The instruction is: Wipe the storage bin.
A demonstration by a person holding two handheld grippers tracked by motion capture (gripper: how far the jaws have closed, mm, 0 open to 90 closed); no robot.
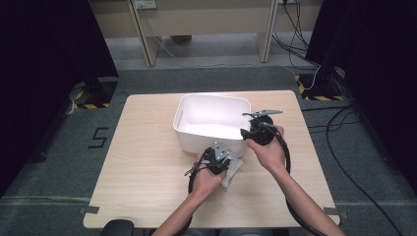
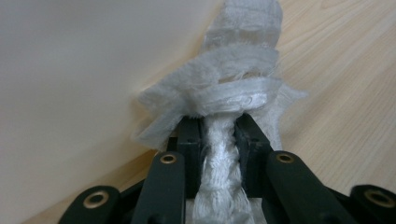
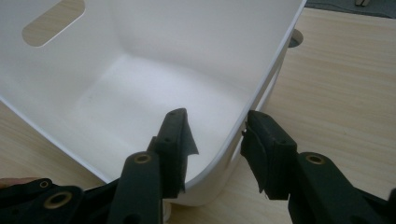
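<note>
Now left gripper (image 2: pixel 218 133) clamps white cloth (image 2: pixel 233 88) on table (image 1: pixel 147 162) by bin's near wall; right gripper (image 3: pixel 217 135) straddles white bin (image 1: pixel 211 123) rim, pads apparently touching.

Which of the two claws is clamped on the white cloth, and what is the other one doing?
The left claw pinches the white cloth beside the white bin. The right claw straddles the bin's rim instead.
</note>
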